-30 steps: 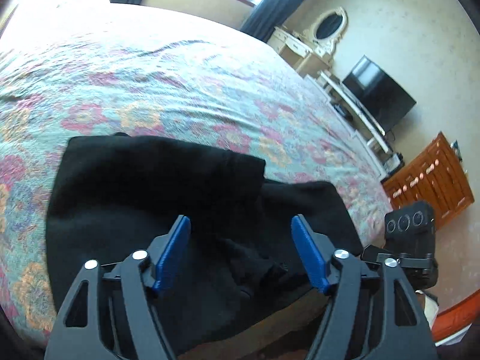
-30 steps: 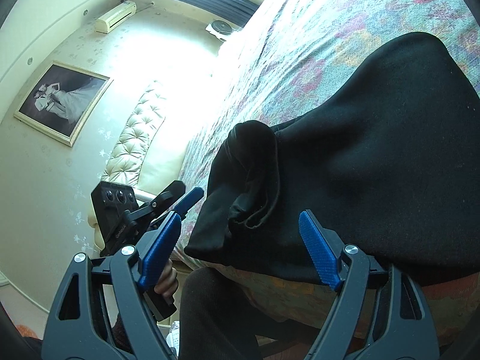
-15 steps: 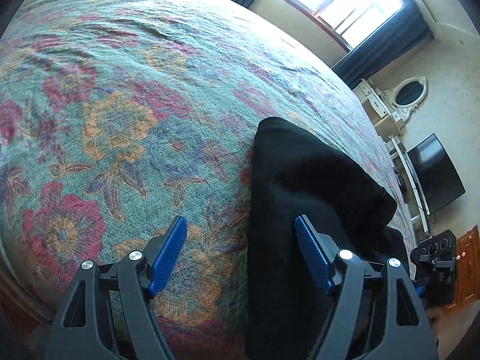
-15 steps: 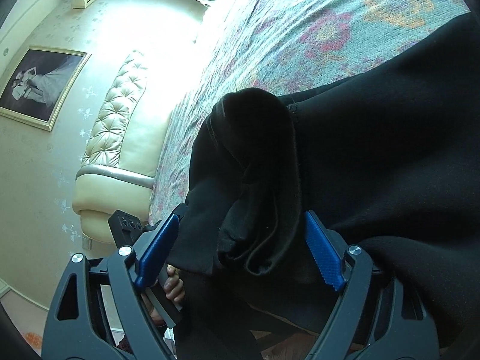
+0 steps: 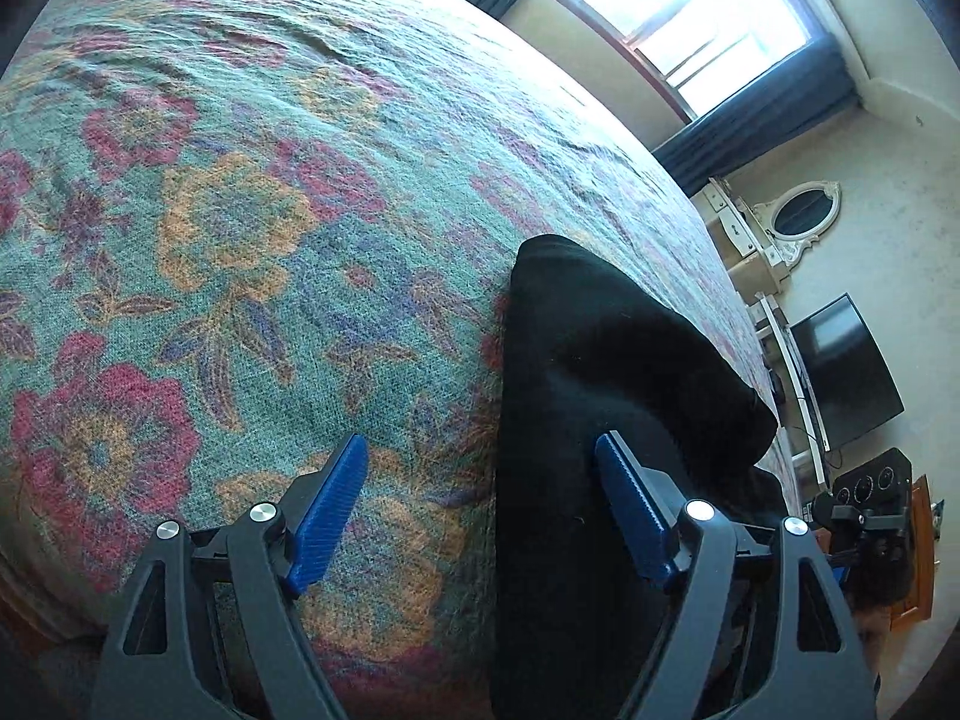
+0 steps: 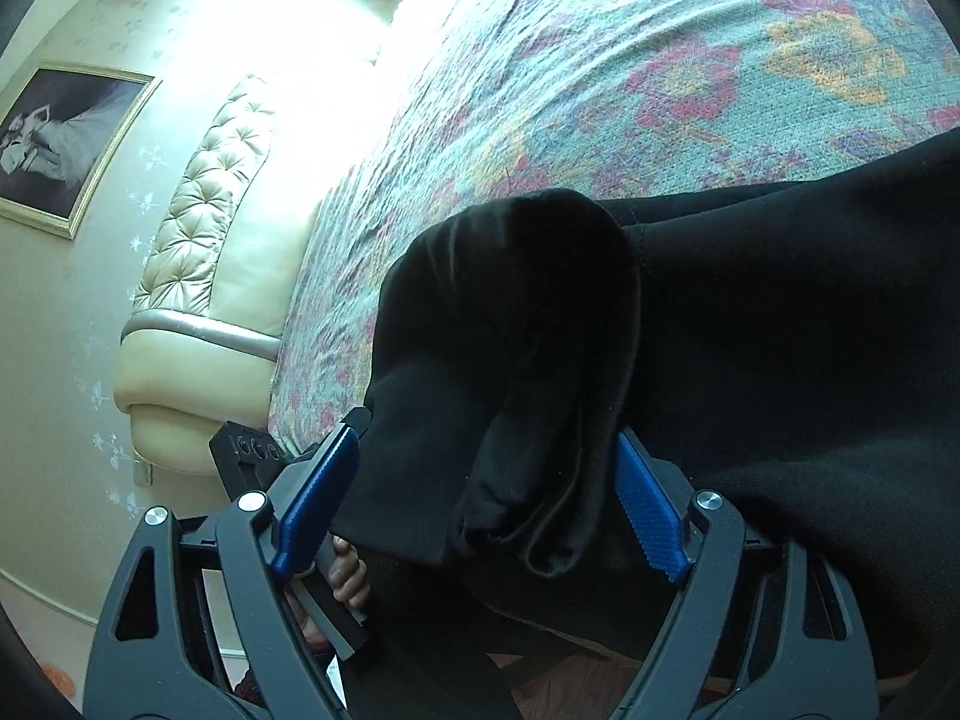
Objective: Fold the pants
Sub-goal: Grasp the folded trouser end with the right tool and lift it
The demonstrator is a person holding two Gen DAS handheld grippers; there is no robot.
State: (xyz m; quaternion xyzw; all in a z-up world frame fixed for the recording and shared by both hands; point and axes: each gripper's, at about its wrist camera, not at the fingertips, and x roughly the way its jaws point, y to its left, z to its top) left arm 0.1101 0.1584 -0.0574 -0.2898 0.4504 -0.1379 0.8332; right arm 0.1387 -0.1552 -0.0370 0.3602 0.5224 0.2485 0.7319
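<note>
Both hand-held grippers have moved to the black pants (image 5: pixel 606 372) on the flowery bed (image 5: pixel 240 240). The left hand-held gripper (image 5: pixel 480 516), just opening wider, straddles the pants' edge. The right hand-held gripper (image 6: pixel 486 504) is spread around a bunched fold, not pinching.

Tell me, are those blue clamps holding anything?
Nothing yet. Both stand open: the right gripper straddles a bunched fold of the black pants; the left gripper straddles their edge.
</note>
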